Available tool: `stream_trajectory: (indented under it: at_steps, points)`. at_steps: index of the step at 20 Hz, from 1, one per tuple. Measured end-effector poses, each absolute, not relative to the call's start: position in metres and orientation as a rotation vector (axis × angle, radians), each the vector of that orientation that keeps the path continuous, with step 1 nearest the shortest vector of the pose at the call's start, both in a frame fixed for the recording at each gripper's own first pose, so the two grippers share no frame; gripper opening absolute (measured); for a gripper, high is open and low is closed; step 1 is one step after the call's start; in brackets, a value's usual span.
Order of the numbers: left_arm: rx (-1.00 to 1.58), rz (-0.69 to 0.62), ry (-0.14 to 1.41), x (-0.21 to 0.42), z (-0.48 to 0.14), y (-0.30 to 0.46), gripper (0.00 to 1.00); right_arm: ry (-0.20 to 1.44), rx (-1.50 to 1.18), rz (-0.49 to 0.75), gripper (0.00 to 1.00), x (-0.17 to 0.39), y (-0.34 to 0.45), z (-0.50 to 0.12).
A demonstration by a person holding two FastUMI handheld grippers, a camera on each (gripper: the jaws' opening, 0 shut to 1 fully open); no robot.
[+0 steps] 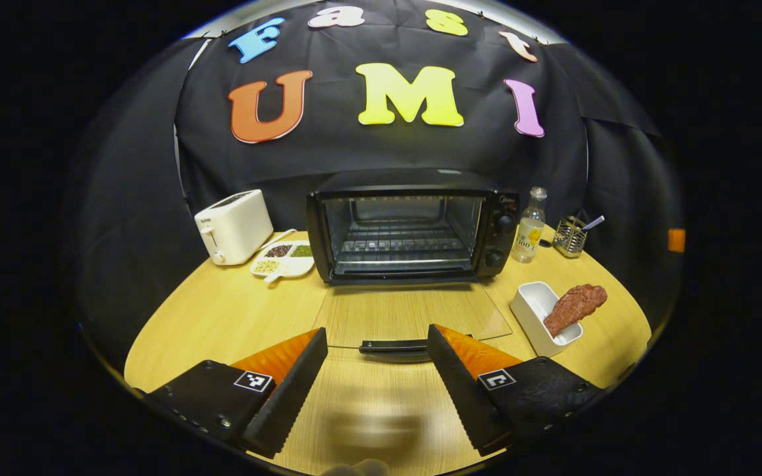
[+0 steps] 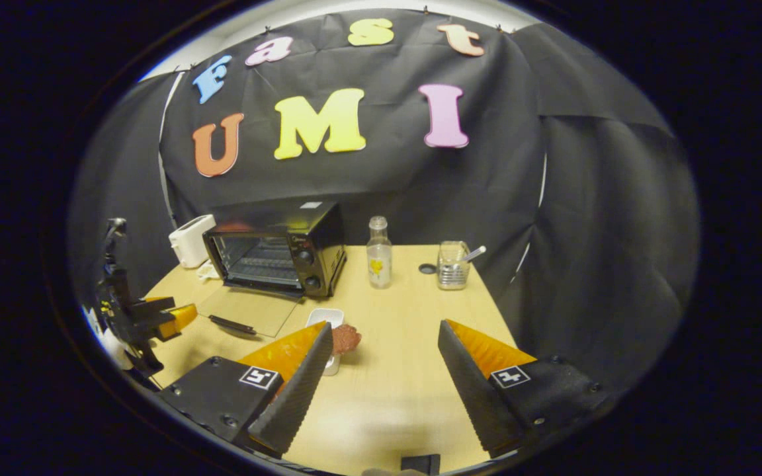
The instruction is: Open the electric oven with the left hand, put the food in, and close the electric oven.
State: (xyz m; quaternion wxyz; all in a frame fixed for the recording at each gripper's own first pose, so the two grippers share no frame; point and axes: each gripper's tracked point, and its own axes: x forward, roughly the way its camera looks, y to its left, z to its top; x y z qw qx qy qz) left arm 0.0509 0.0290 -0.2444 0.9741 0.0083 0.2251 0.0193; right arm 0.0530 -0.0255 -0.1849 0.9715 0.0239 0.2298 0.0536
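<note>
The black electric oven (image 1: pixel 414 225) stands at the back of the table with its glass door (image 1: pixel 414 314) folded flat onto the wood; the wire rack inside is bare. The door's black handle (image 1: pixel 393 346) lies between the fingertips of my left gripper (image 1: pixel 377 338), which is open and not pressing on it. A reddish-brown piece of food (image 1: pixel 575 307) rests in a white dish (image 1: pixel 535 316) to the right of the door. In the right gripper view, my right gripper (image 2: pixel 384 334) is open over the table, with the food (image 2: pixel 345 338) and the oven (image 2: pixel 275 256) left of it.
A white toaster (image 1: pixel 234 226) and a divided plate of grains (image 1: pixel 284 258) sit left of the oven. A small clear bottle (image 1: pixel 529 228) and a wire holder (image 1: pixel 570 235) with a utensil stand to the right. Black cloth walls close in the table.
</note>
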Motion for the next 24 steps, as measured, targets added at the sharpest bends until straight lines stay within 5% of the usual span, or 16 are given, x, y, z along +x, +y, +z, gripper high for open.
stream_trajectory:
  at_steps: [7, 11, 14, 15, 16, 17, 18, 21, 24]
  points:
    - [0.032, 0.196, 0.431, 0.012, -0.2, 0.049, 0.96, 0.697, 0.182, 0.31, 0.98, 0.124, 0.006, -0.268]
    - [-0.007, 0.302, 0.459, -0.006, -0.196, 0.055, 0.97, 0.858, 0.329, 0.414, 0.84, 0.136, 0.026, -0.303]
    - [-0.03, 0.35, 0.475, -0.02, -0.19, 0.054, 0.97, 0.939, 0.457, 0.466, 0.58, 0.141, 0.04, -0.314]
    - [-0.032, 0.367, 0.471, -0.023, -0.188, 0.055, 0.97, 0.961, 0.49, 0.469, 0.58, 0.142, 0.042, -0.318]
    - [-0.035, 0.382, 0.471, -0.026, -0.186, 0.056, 0.97, 0.983, 0.523, 0.477, 0.4, 0.142, 0.043, -0.319]
    - [-0.037, 0.395, 0.465, -0.03, -0.183, 0.057, 0.97, 1.0, 0.56, 0.491, 0.41, 0.142, 0.045, -0.32]
    - [-0.041, 0.407, 0.461, -0.033, -0.183, 0.061, 0.96, 1.015, 0.592, 0.502, 0.24, 0.14, 0.046, -0.319]
    - [-0.049, 0.441, 0.471, -0.04, -0.186, 0.061, 0.97, 1.049, 0.656, 0.511, 0.14, 0.139, 0.047, -0.321]
    - [-0.047, 0.441, 0.466, -0.048, -0.185, 0.06, 0.97, 1.044, 0.673, 0.541, 0.16, 0.133, 0.047, -0.313]
